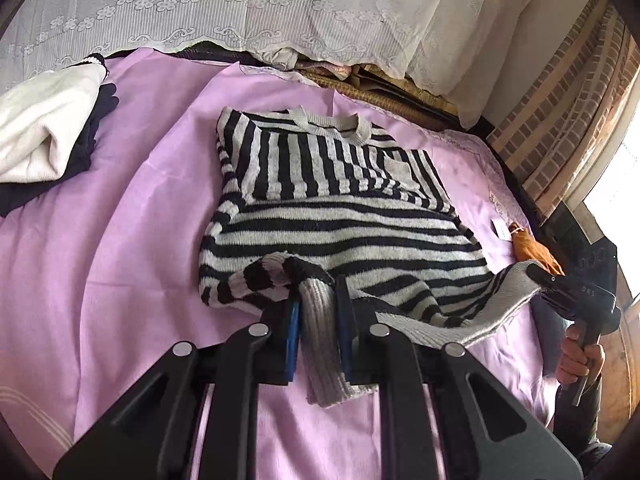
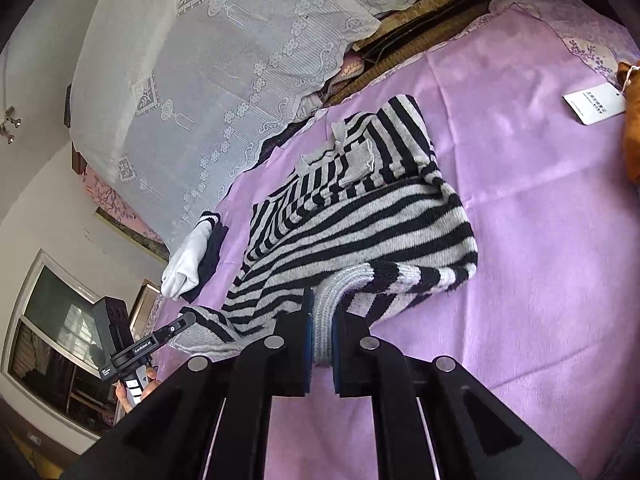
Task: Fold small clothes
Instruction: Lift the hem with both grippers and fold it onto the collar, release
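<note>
Purple sheet: spread over the whole bed surface, creased; all the clothing is laid on it.

Lace cover: white, flower-patterned, draped over what stands behind the bed.

Striped sweater: black and grey, laid flat mid-sheet with the neck at the far side and a grey chest pocket showing; both sleeves are folded across the body. The ribbed grey hem is lifted off the sheet at two points.

Folded clothes: a white piece stacked on a dark one, placed at the sheet's left edge, well apart from the sweater.

Left gripper: closed tight, a ribbed grey fold of hem pinched between its blue pads. Small white lettering is seen on its body in the right wrist view, too small to be read surely.

Right gripper: likewise clamped narrow on the hem's other end; "DRS" is printed on its side.

Paper tag: white, printed, unreadable, tied by string to an orange item at the sheet's right edge.
</note>
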Demonstrator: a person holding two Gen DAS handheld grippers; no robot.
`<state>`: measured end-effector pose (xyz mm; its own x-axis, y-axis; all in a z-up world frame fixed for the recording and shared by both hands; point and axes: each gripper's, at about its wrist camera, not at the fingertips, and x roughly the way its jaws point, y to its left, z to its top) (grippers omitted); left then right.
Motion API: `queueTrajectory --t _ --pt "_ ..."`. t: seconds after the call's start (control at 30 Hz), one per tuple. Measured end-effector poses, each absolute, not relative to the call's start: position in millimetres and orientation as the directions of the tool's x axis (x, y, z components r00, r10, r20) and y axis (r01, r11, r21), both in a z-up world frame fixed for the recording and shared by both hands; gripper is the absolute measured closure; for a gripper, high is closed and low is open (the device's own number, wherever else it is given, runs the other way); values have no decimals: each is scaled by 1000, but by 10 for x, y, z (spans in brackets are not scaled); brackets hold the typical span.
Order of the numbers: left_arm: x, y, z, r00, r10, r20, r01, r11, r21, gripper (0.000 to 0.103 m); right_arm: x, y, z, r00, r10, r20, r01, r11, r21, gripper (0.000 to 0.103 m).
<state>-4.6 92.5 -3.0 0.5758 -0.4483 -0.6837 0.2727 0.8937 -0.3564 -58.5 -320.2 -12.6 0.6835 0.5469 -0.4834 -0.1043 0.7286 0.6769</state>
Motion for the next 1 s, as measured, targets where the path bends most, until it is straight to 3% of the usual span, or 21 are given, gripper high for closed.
queueTrajectory --t 0.2,0.47,1.0 --pt "445 843 65 612 -394 -686 253 919 -303 88 -33 -3193 13 685 527 -502 -76 738 670 95" --pt "1175 844 102 617 -371 -694 197 927 -320 89 834 -3220 165 699 486 -525 -26 751 660 95" --pt "2439 750 -104 626 -260 -735 107 963 -249 89 2314 -3255 -88 732 436 -523 55 728 684 95"
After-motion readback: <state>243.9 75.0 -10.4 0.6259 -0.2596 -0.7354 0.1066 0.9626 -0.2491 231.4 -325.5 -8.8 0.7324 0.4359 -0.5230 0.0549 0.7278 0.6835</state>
